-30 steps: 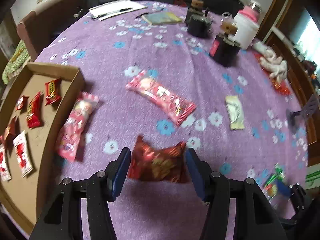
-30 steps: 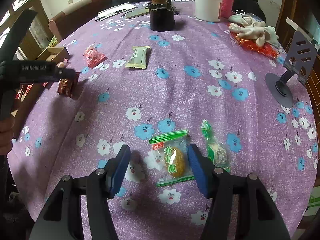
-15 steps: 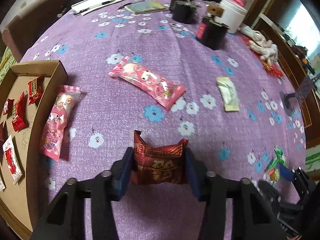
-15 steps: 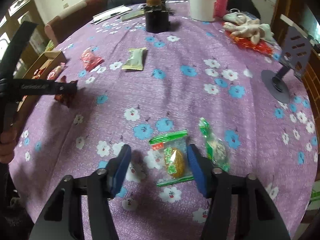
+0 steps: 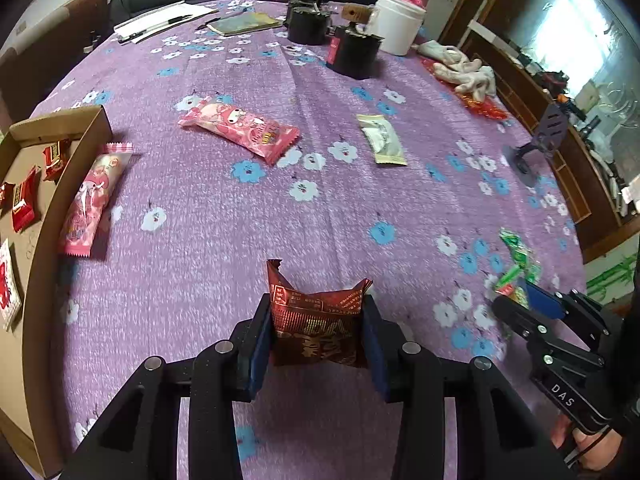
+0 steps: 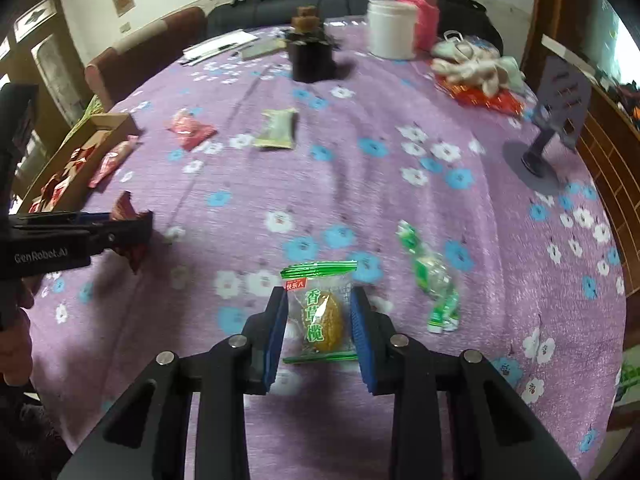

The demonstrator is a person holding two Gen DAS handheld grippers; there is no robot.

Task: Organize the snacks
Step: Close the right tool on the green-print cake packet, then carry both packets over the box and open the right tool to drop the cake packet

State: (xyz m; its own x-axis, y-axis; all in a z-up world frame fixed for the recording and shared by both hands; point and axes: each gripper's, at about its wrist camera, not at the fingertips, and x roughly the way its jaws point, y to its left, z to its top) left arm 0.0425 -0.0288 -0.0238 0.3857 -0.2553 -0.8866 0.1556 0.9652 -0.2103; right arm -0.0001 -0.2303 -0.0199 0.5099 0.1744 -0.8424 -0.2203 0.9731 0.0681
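Observation:
My left gripper point(image 5: 316, 312) is shut on a dark red snack packet point(image 5: 316, 320) and holds it above the purple flowered tablecloth; it also shows in the right wrist view point(image 6: 130, 236). My right gripper point(image 6: 320, 312) is shut on a clear green-edged olive snack packet point(image 6: 320, 316). A cardboard tray point(image 5: 60, 200) with several small red snacks sits at the left. Two pink packets point(image 5: 240, 130) point(image 5: 90, 200), a pale green packet point(image 5: 382, 140) and a green-white candy packet point(image 6: 432, 276) lie on the cloth.
Dark jars point(image 5: 354, 50), a white tub point(image 5: 398, 24), a pink bottle, papers and a notebook stand at the far side. Gloves on red wrapping point(image 5: 464, 70) and a grey phone stand point(image 5: 540, 140) are at the right.
My left gripper closed on the dark red packet and lifted it. My right gripper closed on the olive packet and moved forward a little.

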